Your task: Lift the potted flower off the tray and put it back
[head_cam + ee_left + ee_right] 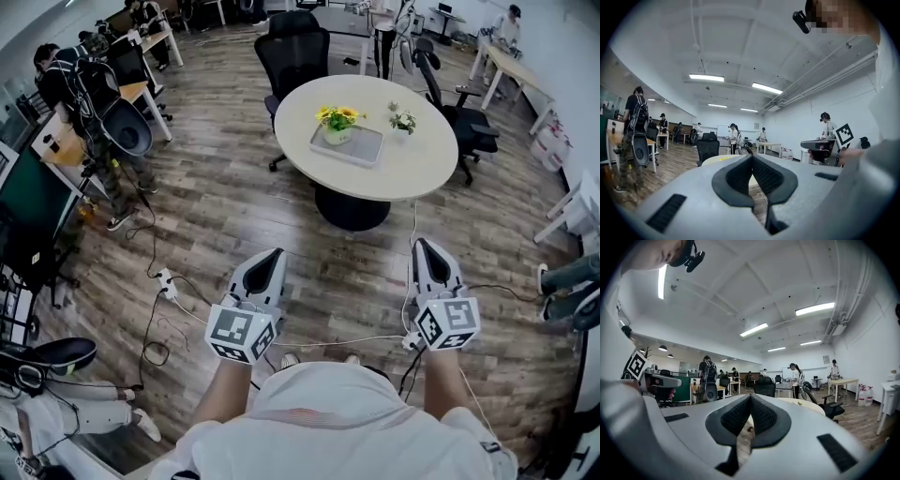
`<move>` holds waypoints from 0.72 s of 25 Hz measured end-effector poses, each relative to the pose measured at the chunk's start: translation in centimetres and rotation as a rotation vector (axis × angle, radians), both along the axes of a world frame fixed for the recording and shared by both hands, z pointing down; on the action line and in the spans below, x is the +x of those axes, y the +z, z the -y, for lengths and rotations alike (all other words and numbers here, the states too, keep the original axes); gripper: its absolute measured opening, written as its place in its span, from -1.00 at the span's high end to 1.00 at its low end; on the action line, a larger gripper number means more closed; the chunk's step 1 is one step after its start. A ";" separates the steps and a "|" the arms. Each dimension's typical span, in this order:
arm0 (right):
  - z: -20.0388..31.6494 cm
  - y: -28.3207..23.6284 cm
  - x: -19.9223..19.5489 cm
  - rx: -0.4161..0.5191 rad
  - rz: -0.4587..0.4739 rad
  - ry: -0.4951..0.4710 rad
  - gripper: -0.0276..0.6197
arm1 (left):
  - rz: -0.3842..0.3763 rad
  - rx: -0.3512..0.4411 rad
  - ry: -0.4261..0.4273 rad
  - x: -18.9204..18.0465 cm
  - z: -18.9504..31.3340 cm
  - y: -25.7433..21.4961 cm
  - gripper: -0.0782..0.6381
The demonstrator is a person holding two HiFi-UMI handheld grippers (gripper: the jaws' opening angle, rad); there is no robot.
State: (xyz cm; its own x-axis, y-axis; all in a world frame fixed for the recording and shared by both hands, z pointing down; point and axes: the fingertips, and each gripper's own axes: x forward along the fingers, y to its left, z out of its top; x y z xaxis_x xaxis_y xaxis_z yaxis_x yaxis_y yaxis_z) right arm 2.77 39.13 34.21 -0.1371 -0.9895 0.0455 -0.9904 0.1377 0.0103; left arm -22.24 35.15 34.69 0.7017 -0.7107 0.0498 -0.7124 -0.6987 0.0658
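Observation:
The potted flower [337, 123], yellow blooms in a pale pot, stands at the left end of a grey tray [365, 148] on a round white table [427, 164]. A second, smaller potted plant [403, 120] stands on the table just right of the tray. Both grippers are held level in front of the person, over the wooden floor and well short of the table. My left gripper [275, 253] [751, 156] is shut with nothing in it. My right gripper [421, 244] [750, 396] is also shut and empty. Past the jaws in each gripper view, only a sliver of the table top shows.
Black office chairs stand behind the table [293, 49] and at its right [464, 120]. Cables and a power strip [167, 282] lie on the floor at the left. People stand at desks at the far left [89, 89]. Someone's legs [570, 277] reach in at the right edge.

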 end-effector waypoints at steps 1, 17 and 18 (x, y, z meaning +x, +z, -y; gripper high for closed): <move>0.1 0.0 0.1 0.002 -0.004 -0.001 0.91 | 0.000 0.000 -0.001 0.1 0.0 0.1 0.77; 2.0 1.5 6.0 0.002 0.038 -0.058 0.91 | -0.003 -0.014 -0.058 5.3 1.7 1.1 0.77; 2.0 1.8 6.9 -0.003 0.038 -0.061 0.91 | -0.004 -0.014 -0.063 6.0 1.8 1.3 0.77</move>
State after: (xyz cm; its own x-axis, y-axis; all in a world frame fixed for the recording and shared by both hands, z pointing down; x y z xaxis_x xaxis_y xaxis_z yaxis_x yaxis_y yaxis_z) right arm 9.62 37.11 36.04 -0.1984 -0.9792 0.0418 -0.9799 0.1973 -0.0278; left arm -16.23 33.36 36.01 0.6555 -0.7530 0.0577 -0.7549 -0.6511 0.0785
